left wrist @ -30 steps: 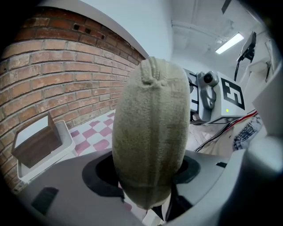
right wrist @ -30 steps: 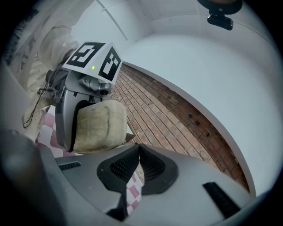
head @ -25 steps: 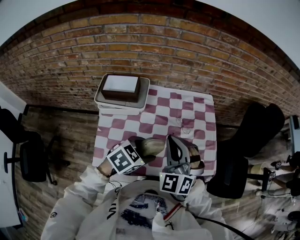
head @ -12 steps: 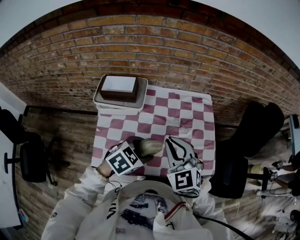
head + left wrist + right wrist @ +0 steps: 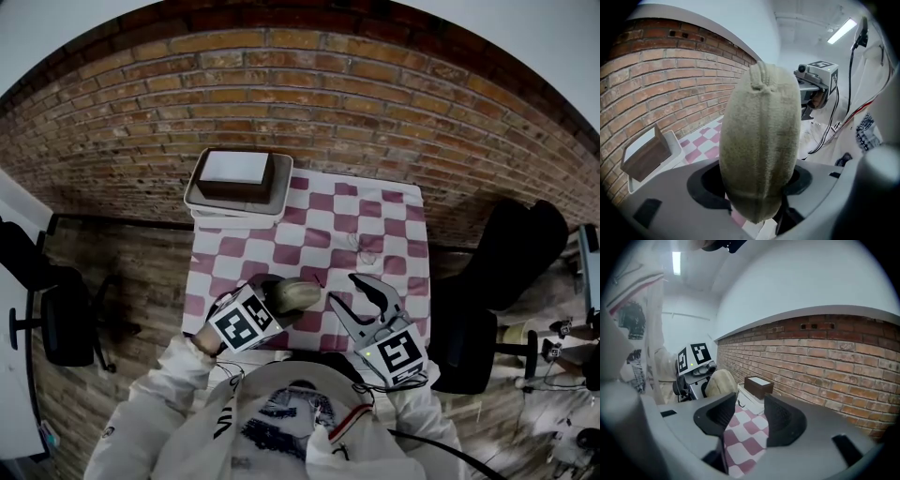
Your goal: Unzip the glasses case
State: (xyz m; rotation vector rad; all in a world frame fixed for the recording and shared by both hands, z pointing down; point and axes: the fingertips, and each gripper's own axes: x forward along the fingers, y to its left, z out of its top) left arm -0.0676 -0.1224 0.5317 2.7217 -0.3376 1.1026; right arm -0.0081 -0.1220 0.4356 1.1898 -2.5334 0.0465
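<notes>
The beige fabric glasses case (image 5: pixel 298 294) is held over the near edge of the checked tablecloth (image 5: pixel 375 234), my left gripper (image 5: pixel 277 302) shut on one end. In the left gripper view the case (image 5: pixel 759 140) stands up between the jaws and fills the middle, a seam at its top. My right gripper (image 5: pixel 343 289) hangs just right of the case, apart from it. Its jaws have just been opening and nothing is between them. In the right gripper view only cloth shows between the open fingers (image 5: pixel 780 420), with the case (image 5: pixel 721 382) at the left.
A white tray (image 5: pixel 202 200) with a brown, white-topped box (image 5: pixel 234 174) stands at the table's back left corner. Brick floor surrounds the table. One black chair (image 5: pixel 469 352) is close on the right, another (image 5: pixel 61 319) on the left. Cables (image 5: pixel 834 126) hang near my body.
The right gripper has come off the case, swung right and rolled over, and its jaws have opened. The left gripper still holds the case in the same place.
</notes>
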